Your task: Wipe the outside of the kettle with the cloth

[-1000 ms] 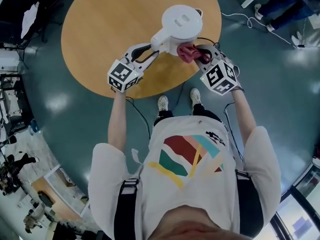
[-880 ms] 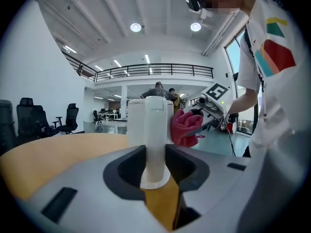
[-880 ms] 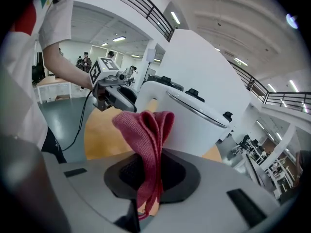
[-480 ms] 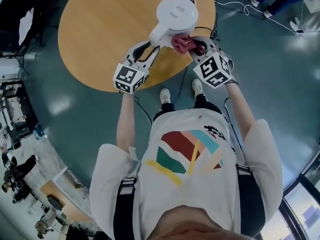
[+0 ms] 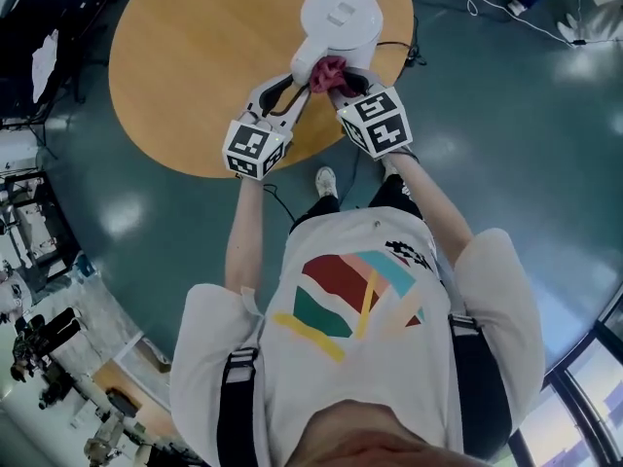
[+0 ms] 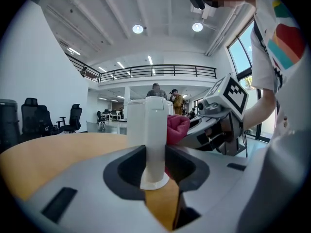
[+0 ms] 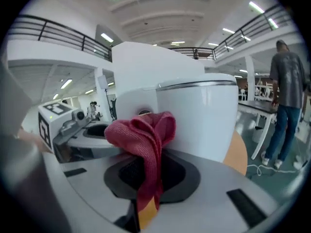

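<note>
Head view is looking down on a round wooden table (image 5: 195,56), and, going from the left, the left gripper (image 5: 297,86) is reaching in to the white kettle (image 5: 341,17), which is standing close to the table's near edge. In the left gripper view its jaws are clamping the kettle's upright white handle (image 6: 155,130), most likely bracing the kettle so that it is not sliding or turning under the rubbing. Just right of the handle, the red cloth (image 5: 329,68) is pressing against the kettle's side wall below the lid, bunched into a wad. Further right, the right gripper (image 5: 339,80) is holding that cloth. In the right gripper view its jaws are pinching a fold of it, with the wad sticking out ahead, probably so that fabric rather than plastic is meeting the kettle. The two grippers are sitting just beside each other at the handle side of the body. As for writing, the cube on each gripper is carrying black-and-white square markers. No brand or label is showing on the kettle or cloth, and the dark print on the person's shirt is too small to read.
</note>
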Available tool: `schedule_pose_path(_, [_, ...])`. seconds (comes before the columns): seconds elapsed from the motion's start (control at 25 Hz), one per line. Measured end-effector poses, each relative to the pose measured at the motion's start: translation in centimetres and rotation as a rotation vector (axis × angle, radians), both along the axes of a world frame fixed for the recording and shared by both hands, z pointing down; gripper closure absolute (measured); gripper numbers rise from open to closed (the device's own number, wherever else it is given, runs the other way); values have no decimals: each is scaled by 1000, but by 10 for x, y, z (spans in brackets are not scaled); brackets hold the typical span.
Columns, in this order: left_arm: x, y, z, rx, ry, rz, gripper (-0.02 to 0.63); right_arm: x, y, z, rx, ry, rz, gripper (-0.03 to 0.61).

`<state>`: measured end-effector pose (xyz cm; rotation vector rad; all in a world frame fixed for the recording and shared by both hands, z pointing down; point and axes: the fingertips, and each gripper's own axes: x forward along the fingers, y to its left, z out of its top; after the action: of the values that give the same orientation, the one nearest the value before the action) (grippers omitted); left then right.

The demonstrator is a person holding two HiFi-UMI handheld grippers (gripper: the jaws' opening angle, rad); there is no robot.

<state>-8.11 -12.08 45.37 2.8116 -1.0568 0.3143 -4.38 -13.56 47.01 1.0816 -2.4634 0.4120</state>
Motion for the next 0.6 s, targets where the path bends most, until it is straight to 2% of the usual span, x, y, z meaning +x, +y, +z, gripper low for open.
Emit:
schedule_pose_path(0.12, [0, 0, -3, 3, 7, 1, 445, -7, -2, -10, -8, -80, 31, 532])
schedule_pose_path(0.24, [2, 0, -1, 0, 4, 9, 445, -11, -6, -6, 19, -52, 30, 532])
schedule_pose_path(0.4, [2, 1, 0, -2, -2, 17, 446, -22, -6, 7, 46, 97, -28, 532])
schedule_pose_path(0.6, [0, 0, -2, 9, -6, 31, 446, -31, -4, 24, 114, 363, -174, 532])
